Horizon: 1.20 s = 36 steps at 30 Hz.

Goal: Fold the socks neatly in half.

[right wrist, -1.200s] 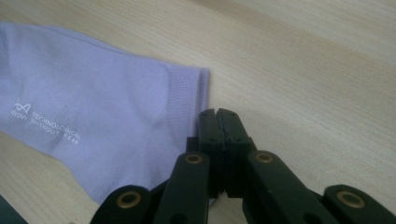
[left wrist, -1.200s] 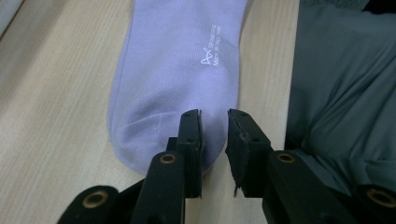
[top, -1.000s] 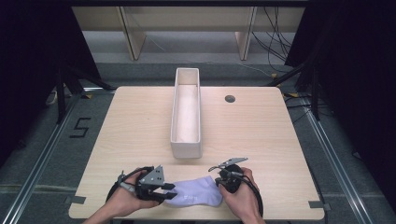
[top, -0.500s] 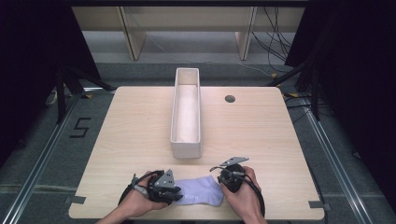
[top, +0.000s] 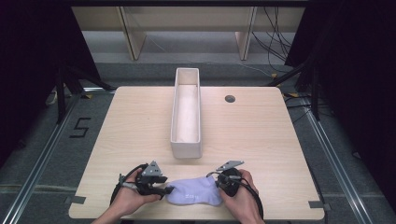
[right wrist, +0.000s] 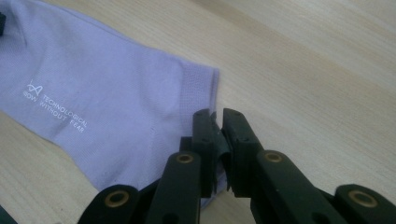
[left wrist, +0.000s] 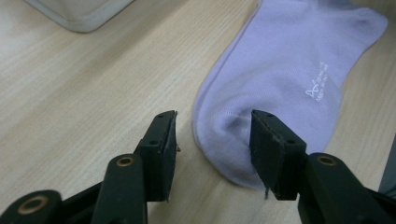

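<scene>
A pale lilac sock (top: 194, 192) lies flat near the table's front edge, with small white lettering on it (left wrist: 289, 70). My left gripper (top: 166, 190) is at its toe end. In the left gripper view the gripper (left wrist: 215, 140) is open, with the rounded toe lying between its jaws and partly under the right one. At the sock's other end my right gripper (top: 219, 183) holds on. In the right gripper view this gripper (right wrist: 218, 135) is shut on the edge of the sock (right wrist: 107, 93), beside the ribbed cuff.
A long narrow white box (top: 187, 112), open on top, runs from the middle of the wooden table (top: 261, 135) toward the far edge. A small dark round hole (top: 229, 98) sits at the far right. Bare wood lies left and right of the box.
My left gripper has shifted slightly to the right along the front edge, at the sock's toe. The sock now lies flatter. The right gripper has stayed in place.
</scene>
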{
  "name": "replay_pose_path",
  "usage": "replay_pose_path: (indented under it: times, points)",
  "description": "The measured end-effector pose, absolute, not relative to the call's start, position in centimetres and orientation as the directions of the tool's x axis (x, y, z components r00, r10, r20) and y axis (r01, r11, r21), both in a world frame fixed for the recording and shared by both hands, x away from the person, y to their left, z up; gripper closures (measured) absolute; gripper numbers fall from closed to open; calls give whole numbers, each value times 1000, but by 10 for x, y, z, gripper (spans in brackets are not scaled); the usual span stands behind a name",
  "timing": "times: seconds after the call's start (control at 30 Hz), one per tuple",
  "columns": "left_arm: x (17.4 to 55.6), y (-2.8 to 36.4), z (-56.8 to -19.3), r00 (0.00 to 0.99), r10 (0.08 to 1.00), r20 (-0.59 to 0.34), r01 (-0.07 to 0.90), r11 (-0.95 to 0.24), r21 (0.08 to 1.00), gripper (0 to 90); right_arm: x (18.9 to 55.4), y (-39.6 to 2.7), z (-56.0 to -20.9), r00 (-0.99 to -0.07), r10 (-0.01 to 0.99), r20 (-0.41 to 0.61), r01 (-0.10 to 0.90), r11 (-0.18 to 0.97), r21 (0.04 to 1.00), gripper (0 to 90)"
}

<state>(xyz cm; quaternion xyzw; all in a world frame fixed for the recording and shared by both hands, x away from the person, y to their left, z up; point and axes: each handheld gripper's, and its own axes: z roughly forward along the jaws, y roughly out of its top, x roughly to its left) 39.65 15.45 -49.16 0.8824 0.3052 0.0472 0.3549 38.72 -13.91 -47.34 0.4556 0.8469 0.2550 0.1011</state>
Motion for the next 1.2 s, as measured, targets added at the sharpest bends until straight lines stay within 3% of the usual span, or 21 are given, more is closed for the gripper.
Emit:
replay_pose_path:
  times: [0.4,0.77,1.03,1.2]
  points:
    - [404,156,-496,755,593,-280,612,-484,625,675,391,-144,-475,-542,833,108,745,417,520,838]
    - [404,156,-497,735,610,-296,636,-469,613,821,392,-144,-475,-537,837,106,752,418,509,848]
    - [405,159,-492,727,611,-312,648,-462,606,856,390,-141,-468,-533,841,95,740,409,533,830]
    - [405,160,-484,732,609,-304,640,-463,613,856,386,-119,-446,-601,790,122,691,437,575,877]
